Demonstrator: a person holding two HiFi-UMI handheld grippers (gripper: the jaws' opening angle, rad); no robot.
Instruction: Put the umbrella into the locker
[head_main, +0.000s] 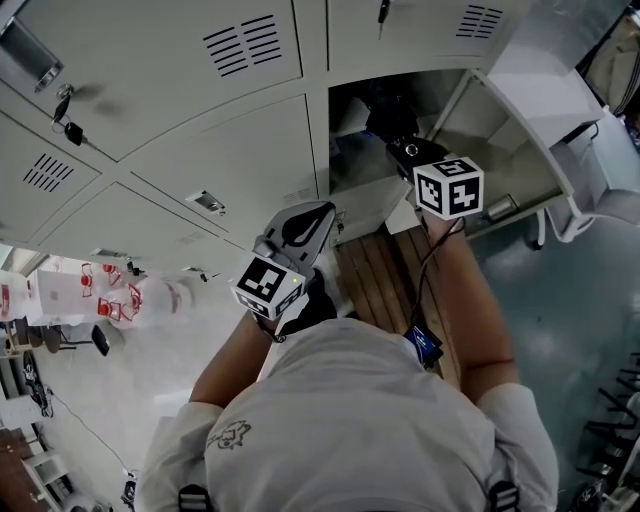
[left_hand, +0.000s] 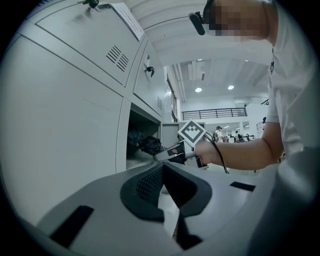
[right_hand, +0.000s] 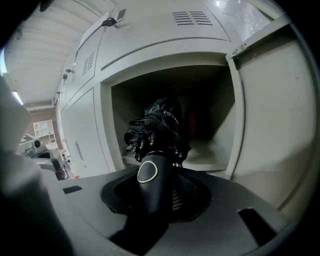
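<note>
A black folded umbrella (right_hand: 157, 130) points into the open locker compartment (right_hand: 220, 152), its canopy inside the opening. My right gripper (right_hand: 157, 186) is shut on its black handle (right_hand: 149, 187), which has a ringed round button. In the head view the right gripper (head_main: 402, 152) reaches into the open locker (head_main: 350, 105), the umbrella mostly hidden in the dark. From the left gripper view the umbrella (left_hand: 145, 144) and right gripper (left_hand: 172, 150) show at the locker mouth. My left gripper (left_hand: 164, 172) is shut with nothing in it and hangs back by the closed doors (head_main: 310, 215).
The locker door (head_main: 545, 90) stands swung open to the right. Closed locker doors (head_main: 200, 130) fill the left, one with keys (head_main: 65, 110) hanging in it. Wooden slats (head_main: 385, 275) lie below the opening. A white frame (head_main: 590, 190) stands at the right.
</note>
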